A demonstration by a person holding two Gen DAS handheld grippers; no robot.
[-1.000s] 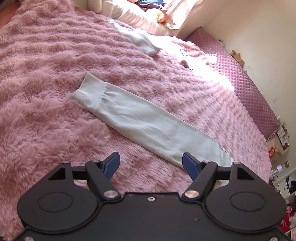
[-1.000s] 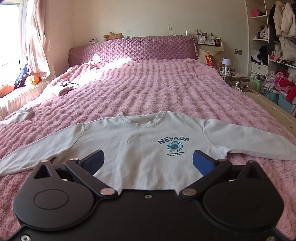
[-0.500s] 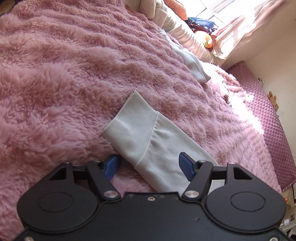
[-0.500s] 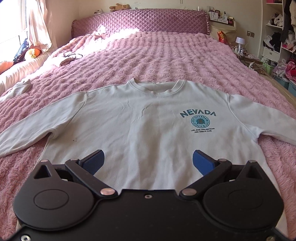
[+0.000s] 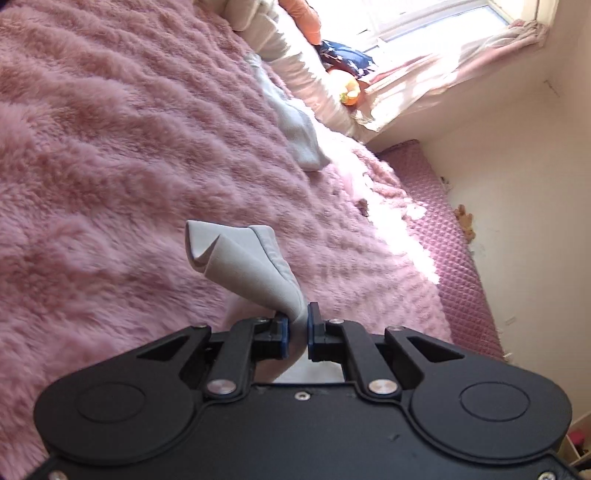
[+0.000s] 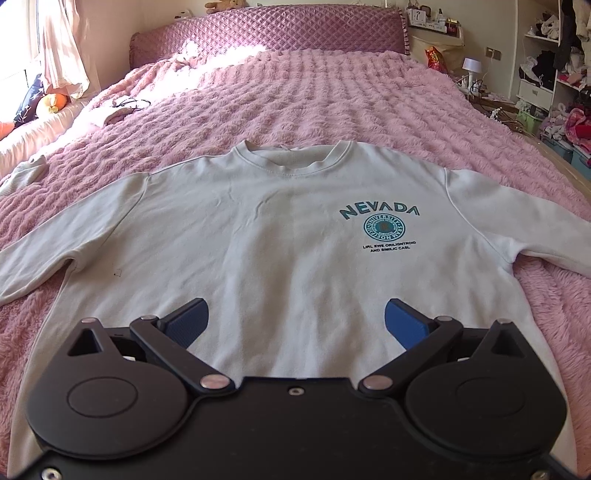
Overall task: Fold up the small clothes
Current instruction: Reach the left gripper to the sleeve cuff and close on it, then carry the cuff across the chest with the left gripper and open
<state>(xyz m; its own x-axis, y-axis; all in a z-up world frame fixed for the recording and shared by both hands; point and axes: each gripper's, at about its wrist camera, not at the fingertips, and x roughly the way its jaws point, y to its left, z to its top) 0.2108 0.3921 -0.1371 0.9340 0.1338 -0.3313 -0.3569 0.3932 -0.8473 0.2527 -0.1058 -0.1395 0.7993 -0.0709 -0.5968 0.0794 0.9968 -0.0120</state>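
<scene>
A pale grey sweatshirt (image 6: 280, 236) with a teal NEVADA print lies face up, spread flat on the pink fluffy bedspread (image 6: 332, 99). My right gripper (image 6: 294, 319) is open and empty, just above the lower body of the shirt. My left gripper (image 5: 297, 325) is shut on the sweatshirt's sleeve near the cuff (image 5: 240, 258). The cuff end sticks up bunched in front of the blue pads, lifted off the bedspread (image 5: 110, 166).
A second pale garment (image 5: 295, 136) lies near the bed's window side, also seen in the right wrist view (image 6: 26, 171). Pillows and a plush toy (image 5: 349, 94) sit by the window. A purple quilted headboard (image 6: 269, 33) is ahead. Shelves with clothes (image 6: 554, 74) stand at the right.
My left gripper moved onto the sleeve cuff, closed on it and lifted it. My right gripper moved forward over the shirt body and stayed open.
</scene>
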